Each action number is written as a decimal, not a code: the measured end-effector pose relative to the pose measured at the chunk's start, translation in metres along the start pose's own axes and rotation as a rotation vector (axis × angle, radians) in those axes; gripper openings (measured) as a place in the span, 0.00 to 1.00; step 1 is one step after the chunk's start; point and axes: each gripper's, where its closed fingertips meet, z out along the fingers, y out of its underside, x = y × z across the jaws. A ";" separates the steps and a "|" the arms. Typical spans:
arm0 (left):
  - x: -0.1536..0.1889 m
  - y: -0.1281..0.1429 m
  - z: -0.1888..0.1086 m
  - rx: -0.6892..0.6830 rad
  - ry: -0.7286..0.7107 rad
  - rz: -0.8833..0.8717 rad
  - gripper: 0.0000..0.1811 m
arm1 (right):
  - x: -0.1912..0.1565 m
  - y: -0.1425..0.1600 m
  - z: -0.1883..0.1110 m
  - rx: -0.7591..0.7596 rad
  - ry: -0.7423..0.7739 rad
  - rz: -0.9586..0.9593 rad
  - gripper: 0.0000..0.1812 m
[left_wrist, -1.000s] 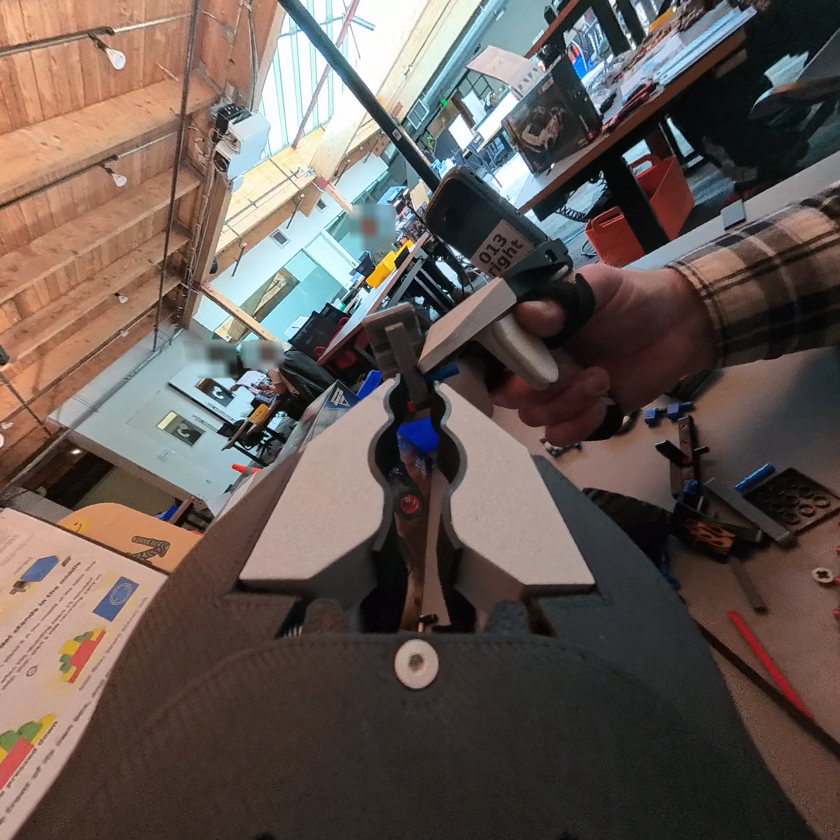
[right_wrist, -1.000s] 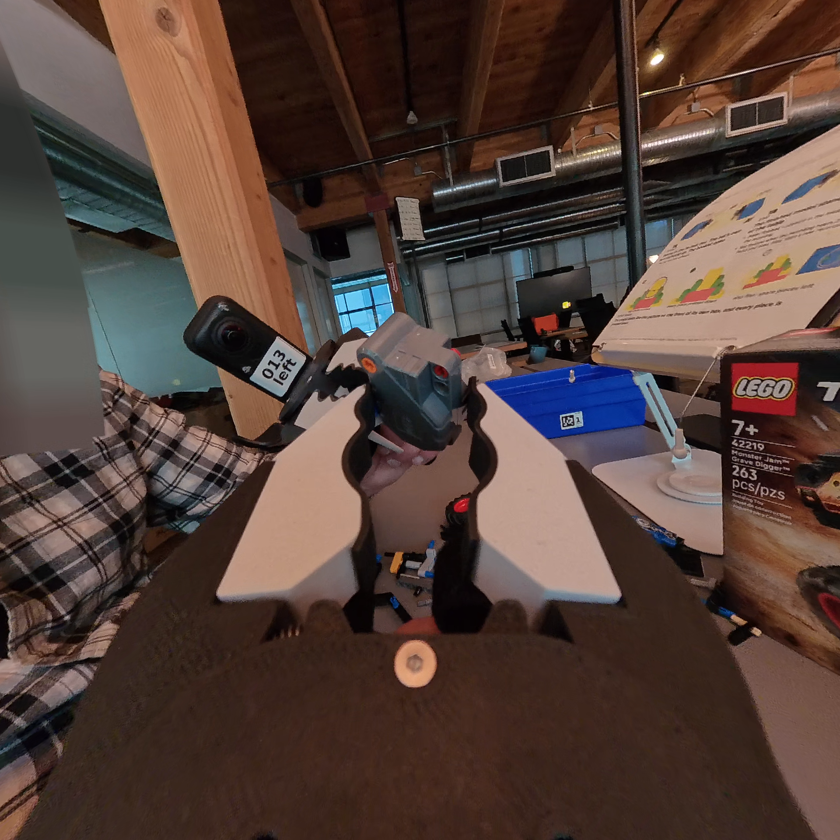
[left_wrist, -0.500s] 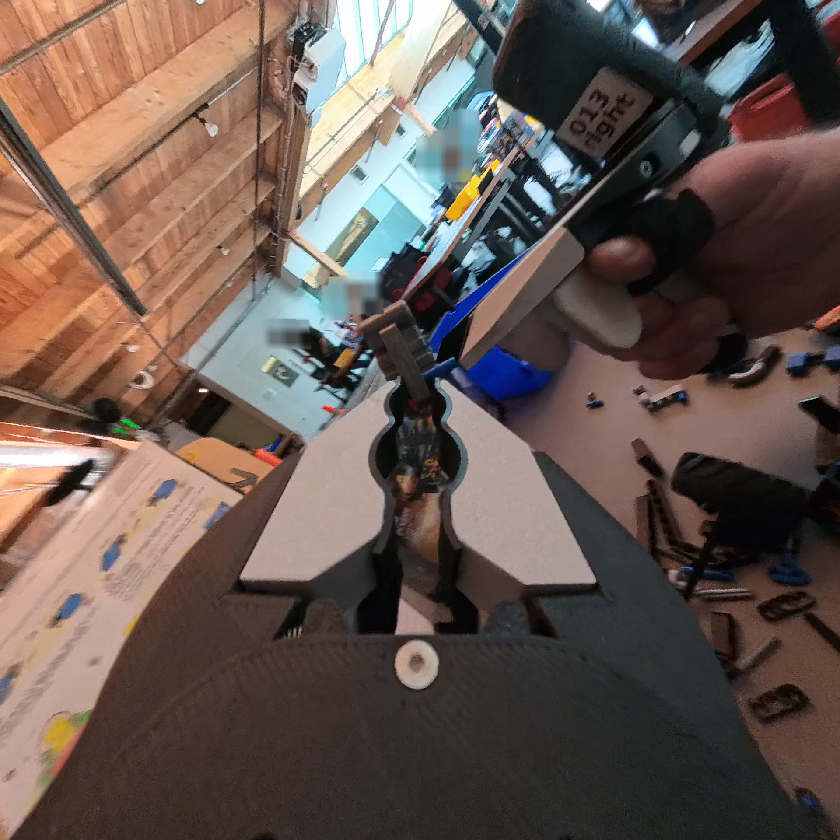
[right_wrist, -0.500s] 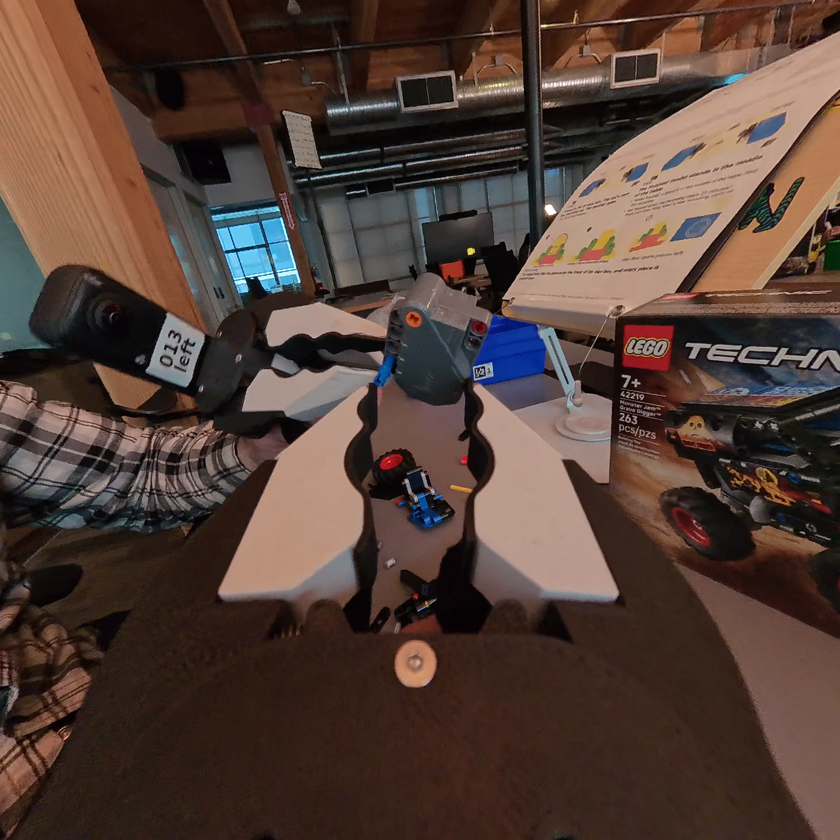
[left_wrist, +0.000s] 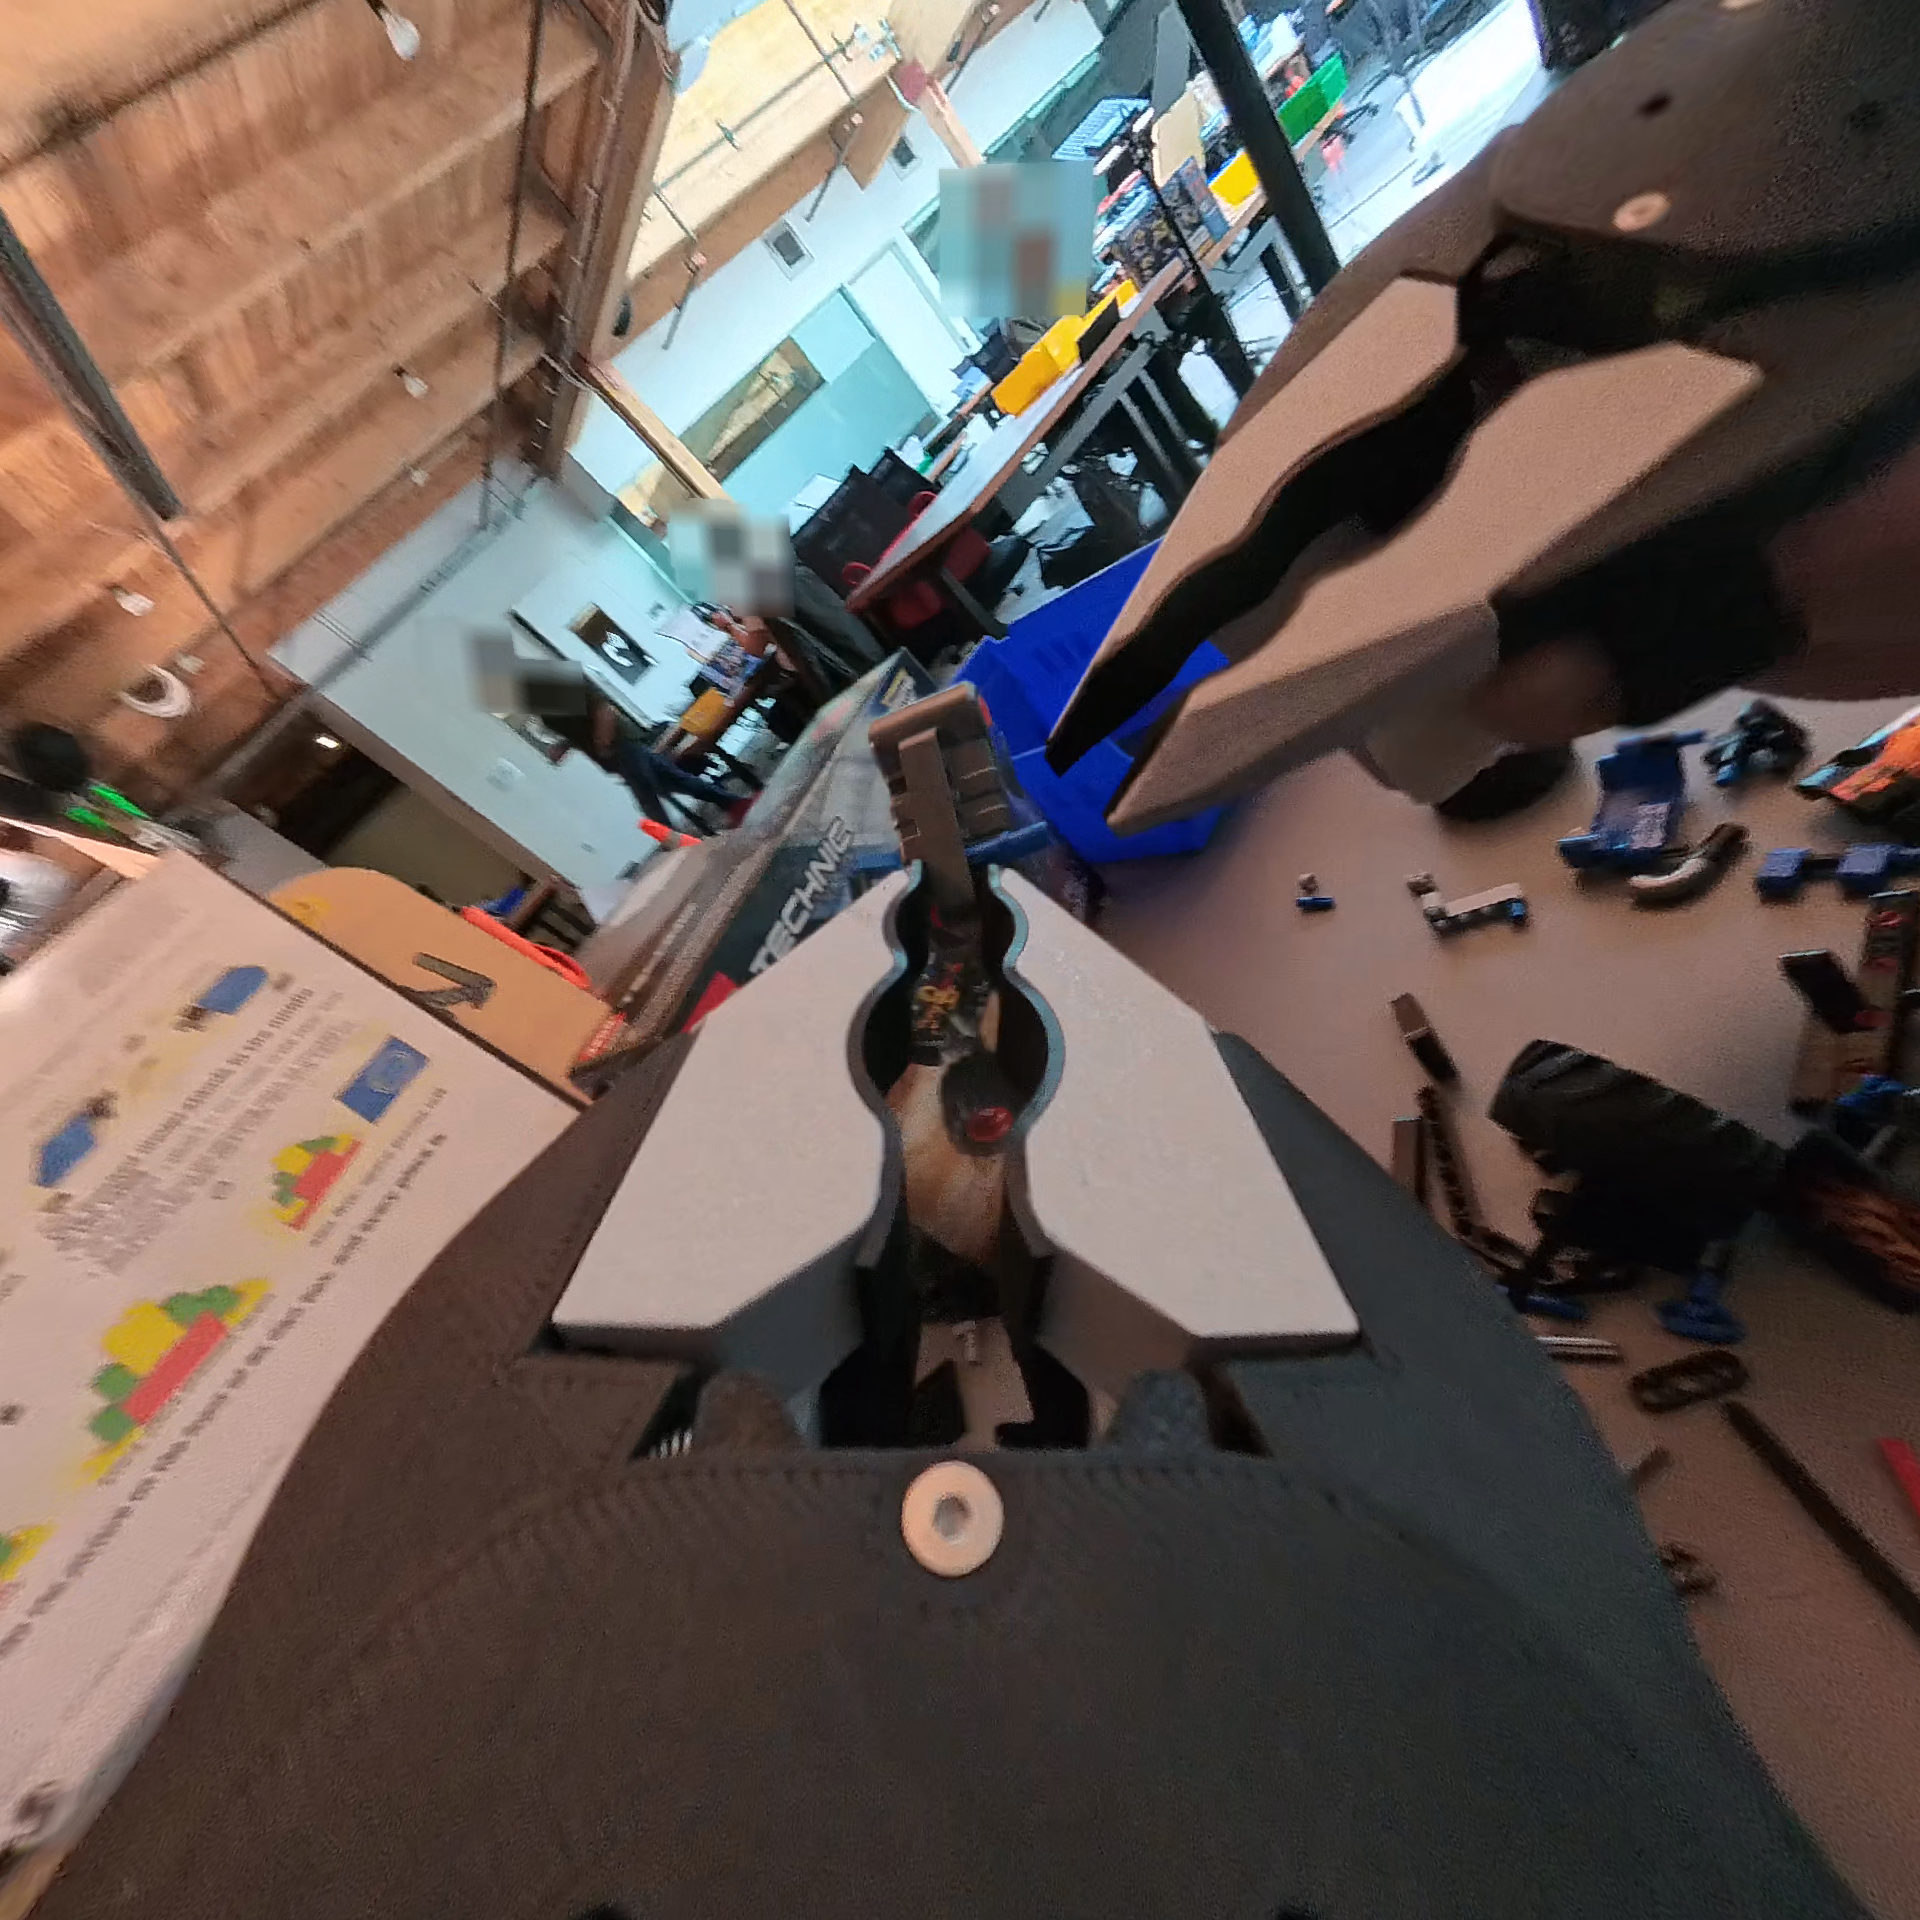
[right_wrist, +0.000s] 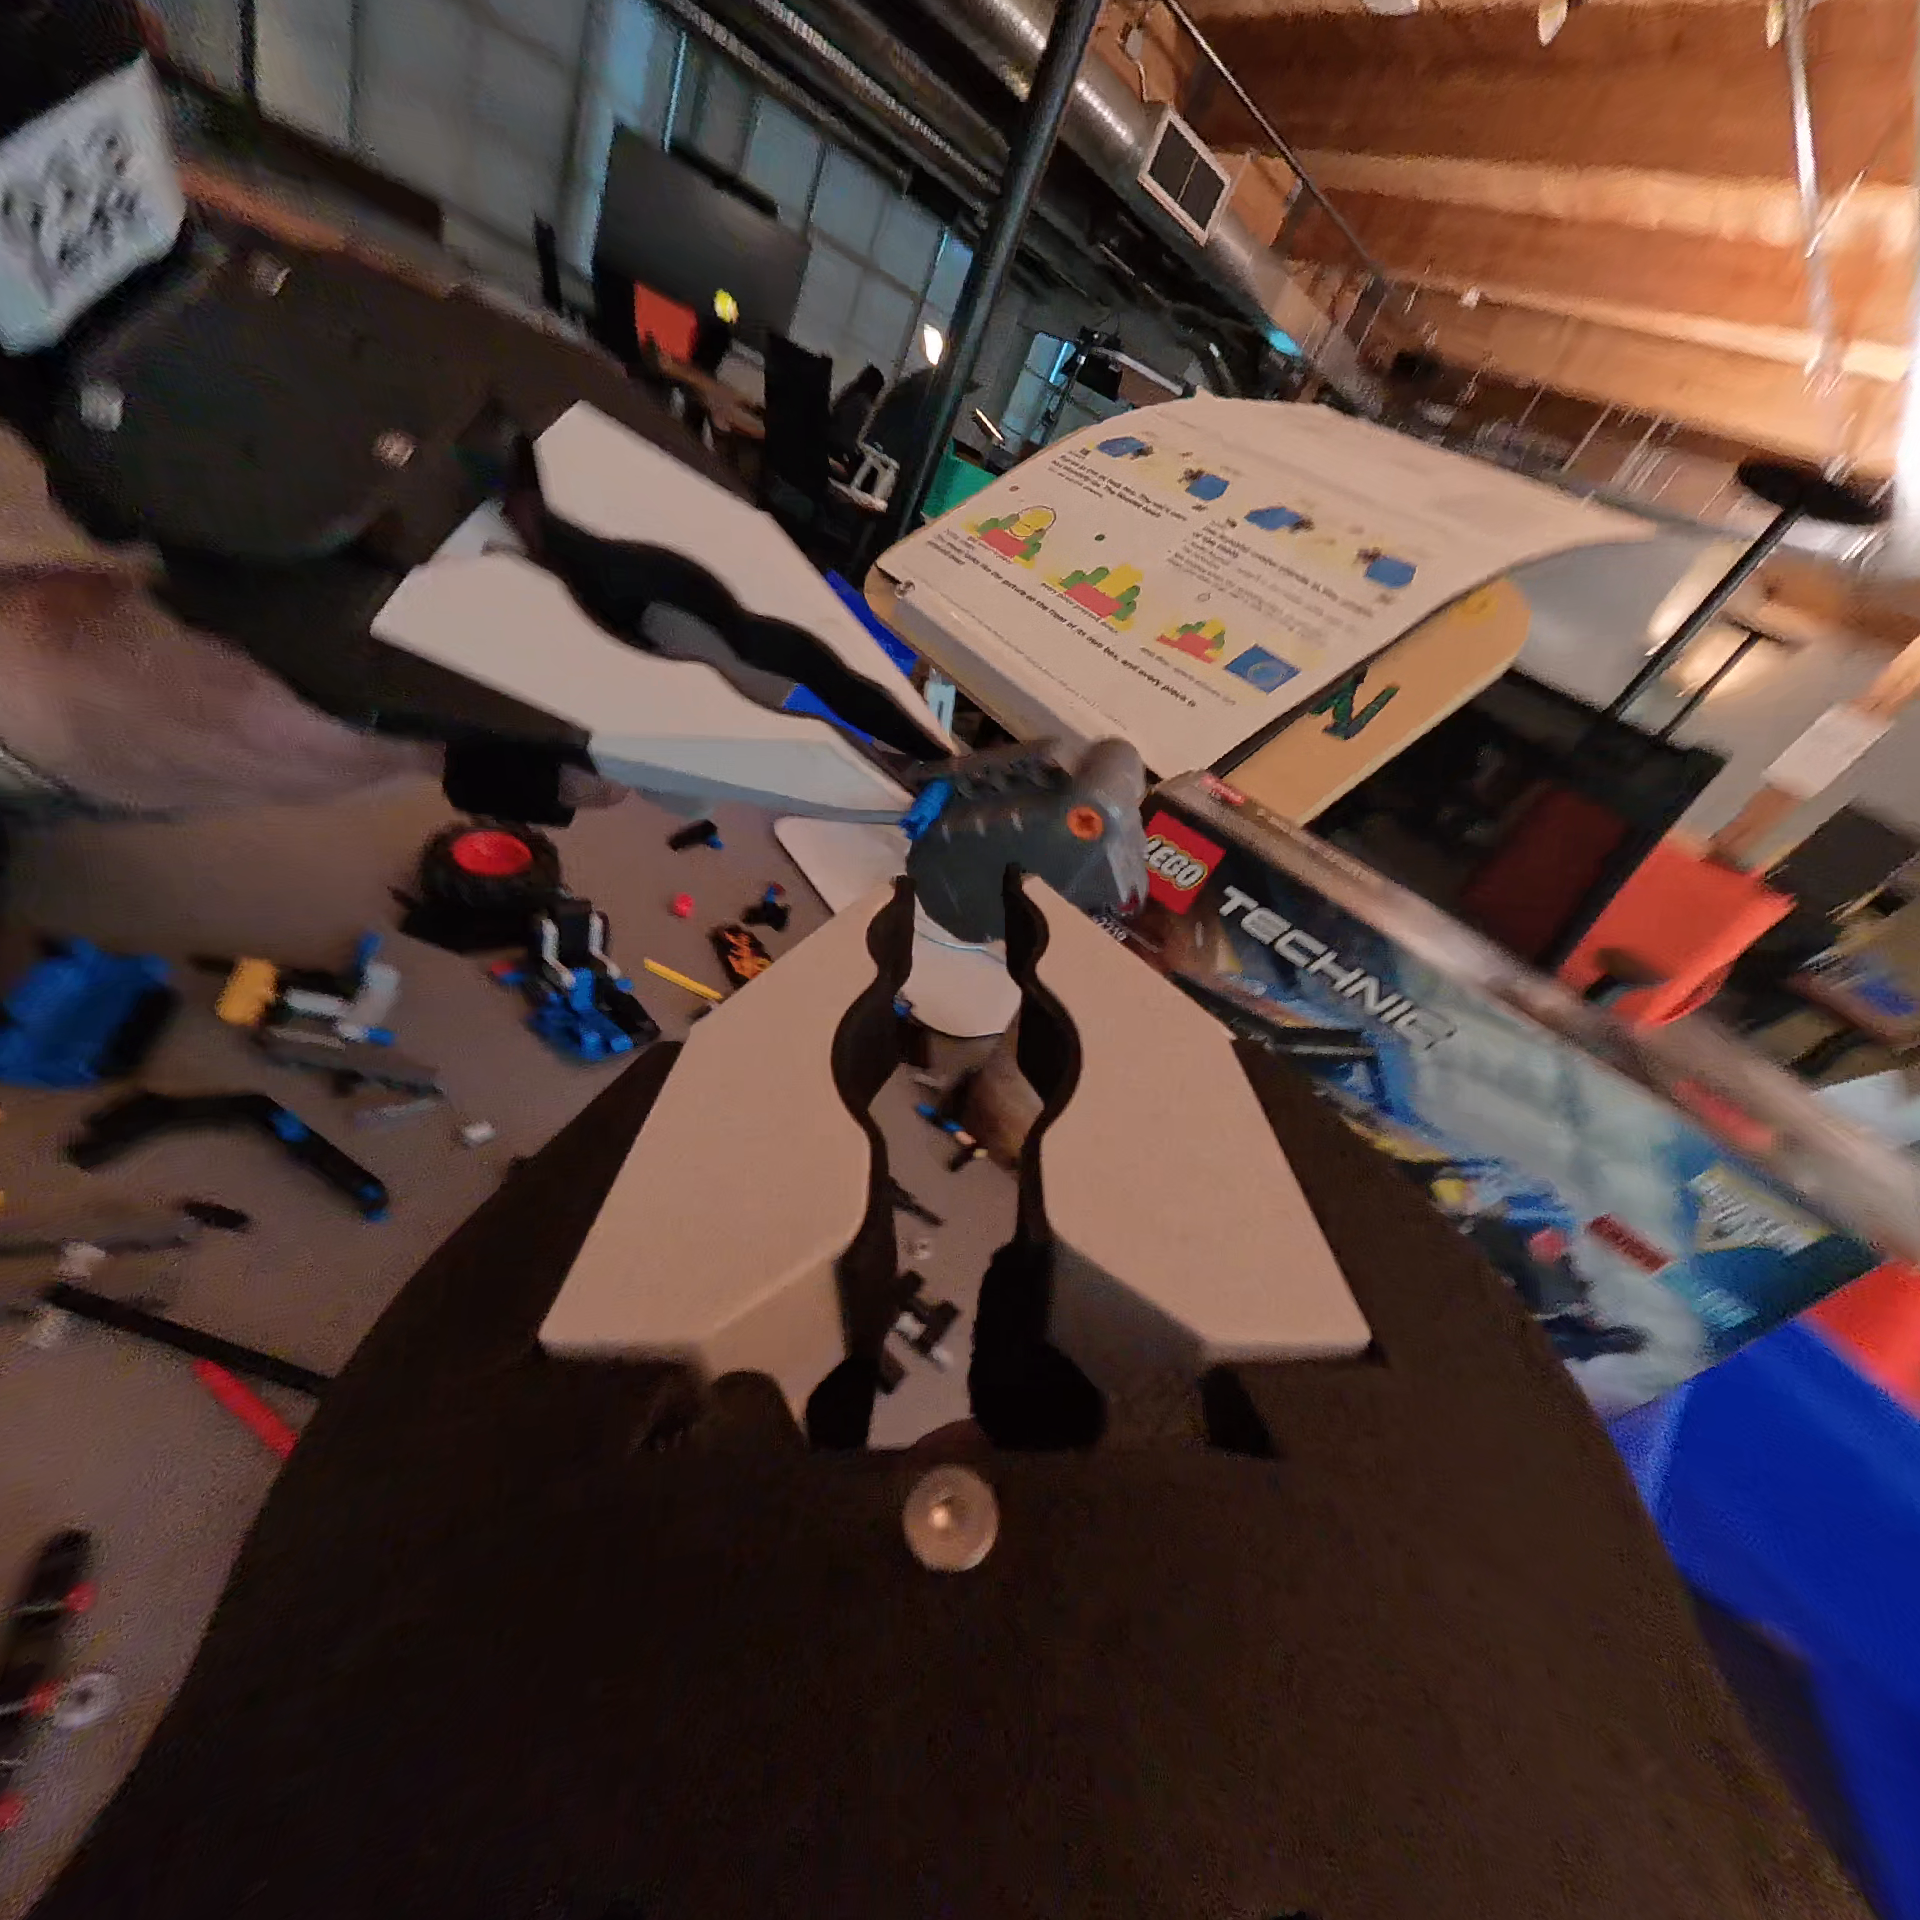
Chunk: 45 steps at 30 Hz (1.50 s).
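Note:
My left gripper (left_wrist: 951, 883) is shut on the near end of a grey toy block (left_wrist: 935, 769), which carries a blue pin (left_wrist: 1003, 836), and holds it up above the table. My right gripper (left_wrist: 1081, 784) comes in from the upper right, its tips just right of the block. In the right wrist view the block (right_wrist: 1018, 831) sits right at the tips of my right gripper (right_wrist: 961, 894). Its jaws stand a narrow gap apart and the table shows between them. The left gripper (right_wrist: 925, 779) reaches in from the left and grips the pin end.
A toy set box (right_wrist: 1455, 1070) stands to the right, behind it an instruction sheet (right_wrist: 1195, 551) on a stand with a white base (right_wrist: 956, 987). Loose toy parts cover the table (left_wrist: 1299, 1039): a red-hubbed wheel (right_wrist: 488, 862), a black tyre (left_wrist: 1621, 1153). A blue bin (left_wrist: 1039, 675) is behind. Less than 4 cm separates the two grippers' tips.
My right gripper's jaws have narrowed to about half their gap and its tips have come close beside the block. Both views have swung round. The left gripper still holds the block.

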 end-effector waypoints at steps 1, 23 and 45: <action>0.001 0.000 0.000 0.002 0.018 -0.036 0.03 | -0.004 -0.001 0.002 -0.005 0.013 -0.077 0.09; 0.015 -0.010 -0.009 0.077 0.216 -0.025 0.13 | -0.019 -0.002 0.008 -0.054 0.010 -0.213 0.01; 0.054 -0.012 -0.034 0.170 0.616 -0.144 0.33 | -0.075 -0.023 -0.010 0.091 -0.403 -0.049 0.01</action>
